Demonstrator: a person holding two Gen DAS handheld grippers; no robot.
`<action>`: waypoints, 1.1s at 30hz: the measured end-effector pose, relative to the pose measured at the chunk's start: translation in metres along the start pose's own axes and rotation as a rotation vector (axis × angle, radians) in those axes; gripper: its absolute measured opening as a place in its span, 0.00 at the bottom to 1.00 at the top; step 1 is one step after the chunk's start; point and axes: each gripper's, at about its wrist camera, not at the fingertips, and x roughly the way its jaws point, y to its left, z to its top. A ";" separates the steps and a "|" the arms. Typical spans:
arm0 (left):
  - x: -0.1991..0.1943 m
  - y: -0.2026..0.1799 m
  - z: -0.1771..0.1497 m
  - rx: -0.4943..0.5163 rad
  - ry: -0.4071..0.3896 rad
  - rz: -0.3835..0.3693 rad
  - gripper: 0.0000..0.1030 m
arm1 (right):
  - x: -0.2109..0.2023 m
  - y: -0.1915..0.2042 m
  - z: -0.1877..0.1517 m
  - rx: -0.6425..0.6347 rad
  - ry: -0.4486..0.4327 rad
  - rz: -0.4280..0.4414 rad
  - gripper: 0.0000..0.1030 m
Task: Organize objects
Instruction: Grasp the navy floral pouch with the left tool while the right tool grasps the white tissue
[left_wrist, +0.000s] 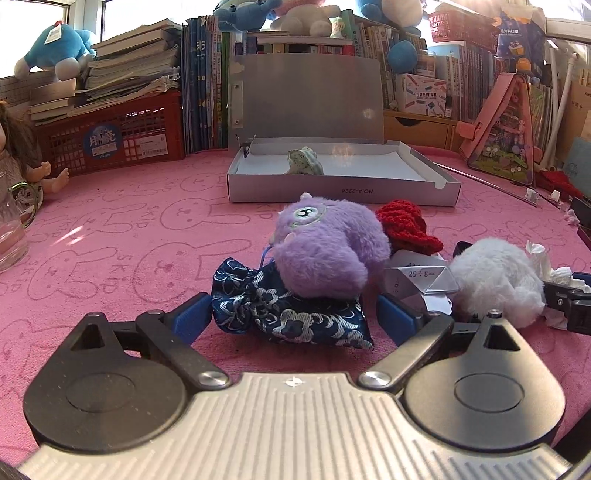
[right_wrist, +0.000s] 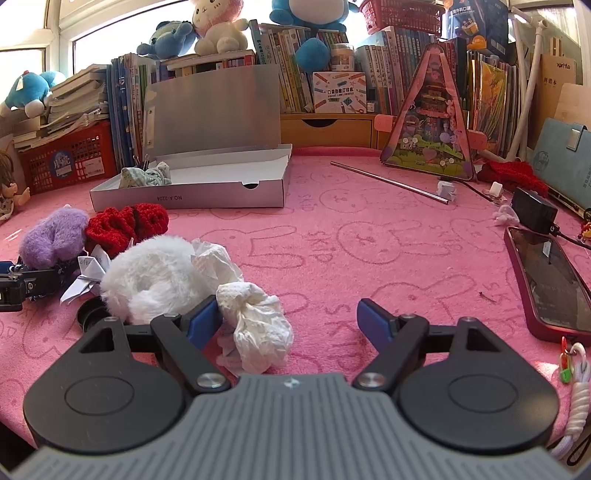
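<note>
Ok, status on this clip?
Left gripper open, straddling blue brocade pouch. Right gripper open beside crumpled tissue. Purple plush resting on pouch.

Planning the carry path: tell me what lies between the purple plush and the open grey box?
Only bare pink cloth lies between the purple plush and the grey box, seen in the left wrist view.

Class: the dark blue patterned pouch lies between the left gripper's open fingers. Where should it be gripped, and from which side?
Grip the blue pouch across its bunched, gathered neck at its left end, coming in low from the camera side. The purple plush rests on its far part, so the left gripper should probably avoid closing there.
</note>
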 end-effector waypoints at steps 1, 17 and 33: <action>0.003 -0.002 0.000 0.005 0.003 0.012 0.95 | 0.000 0.000 0.000 -0.001 0.002 0.001 0.85; 0.015 0.003 0.000 -0.011 0.021 0.045 0.95 | 0.008 0.005 -0.001 -0.031 0.015 -0.007 0.85; 0.000 0.004 0.008 -0.013 -0.024 0.031 0.75 | -0.005 0.005 0.007 -0.045 -0.014 0.027 0.70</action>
